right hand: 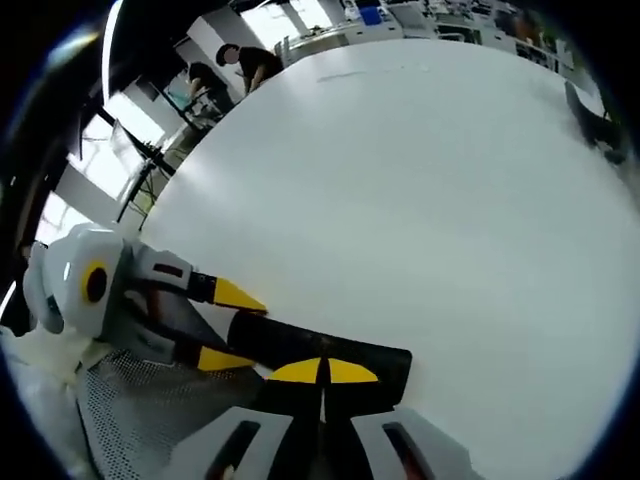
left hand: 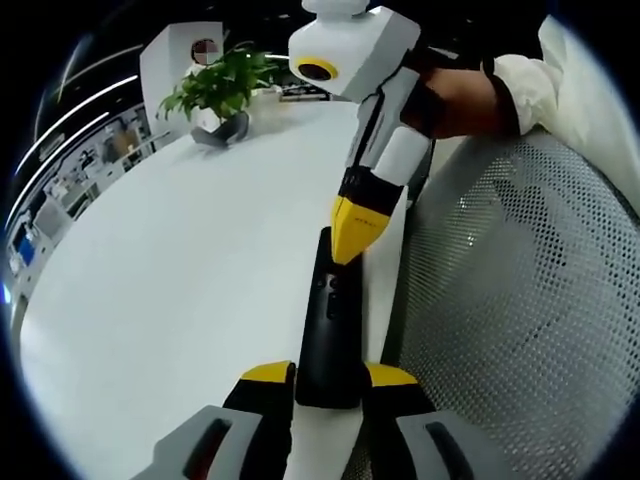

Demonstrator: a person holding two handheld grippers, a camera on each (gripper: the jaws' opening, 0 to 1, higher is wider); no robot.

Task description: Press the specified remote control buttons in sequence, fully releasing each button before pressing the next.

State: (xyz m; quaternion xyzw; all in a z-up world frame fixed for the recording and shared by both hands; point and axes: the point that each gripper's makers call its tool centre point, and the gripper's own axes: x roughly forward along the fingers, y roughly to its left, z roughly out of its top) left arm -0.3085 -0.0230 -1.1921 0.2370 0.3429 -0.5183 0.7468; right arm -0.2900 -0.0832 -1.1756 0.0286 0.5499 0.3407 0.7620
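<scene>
The left hand-held gripper (left hand: 328,385) has its two yellow-tipped jaws around the near end of the black remote control (left hand: 330,325), which lies at the table (left hand: 180,290) edge beside a mesh chair (left hand: 510,300). The remote looks light, stiff and smooth, so I judge that holding its narrow sides keeps it steady. The right hand-held gripper (left hand: 352,240), jaws closed together, points down with its tip on the buttons.

The tabletop (left hand: 180,280) looks smooth, white and faintly glossy. The remote control (left hand: 330,330) is matt black plastic, and beside it the chair back (left hand: 520,300) is a pale perforated mesh. The fingers (left hand: 268,378) carry smooth yellow plastic tips over black, with glossy white shells behind.
</scene>
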